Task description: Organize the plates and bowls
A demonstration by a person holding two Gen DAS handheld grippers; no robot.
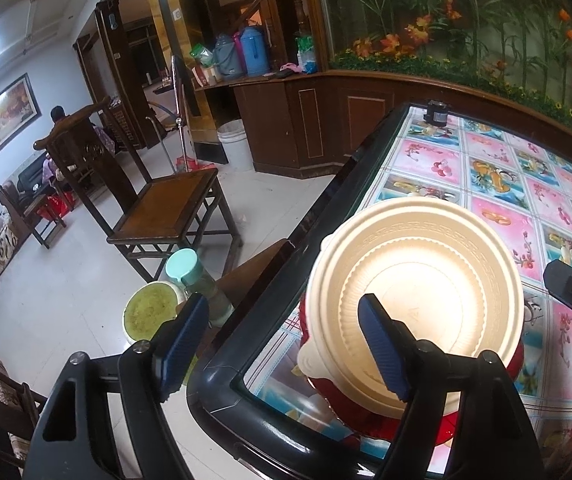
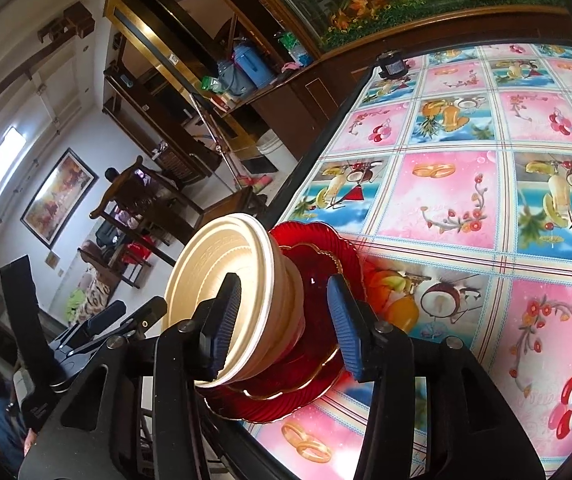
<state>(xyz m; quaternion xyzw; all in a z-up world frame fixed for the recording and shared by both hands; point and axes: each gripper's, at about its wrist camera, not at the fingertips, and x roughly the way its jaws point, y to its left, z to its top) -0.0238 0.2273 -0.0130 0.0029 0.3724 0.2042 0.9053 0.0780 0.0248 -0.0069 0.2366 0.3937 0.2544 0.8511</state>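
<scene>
Two blue-padded fingers of the right gripper (image 2: 288, 320) stand spread, one inside the cream bowl (image 2: 242, 300) and one outside its wall; whether either pad touches it is hard to tell. The left gripper (image 1: 286, 344) is spread wide too, one finger over the bowl's rim, the other out past the bench (image 1: 498, 184) edge. The ribbed bowl with its patterned rim sits on a red scalloped glass plate (image 2: 318, 256), mostly hidden beneath it, near the corner of the bench's floral cloth. Beyond the edge stands a wooden chair (image 1: 158, 208).
</scene>
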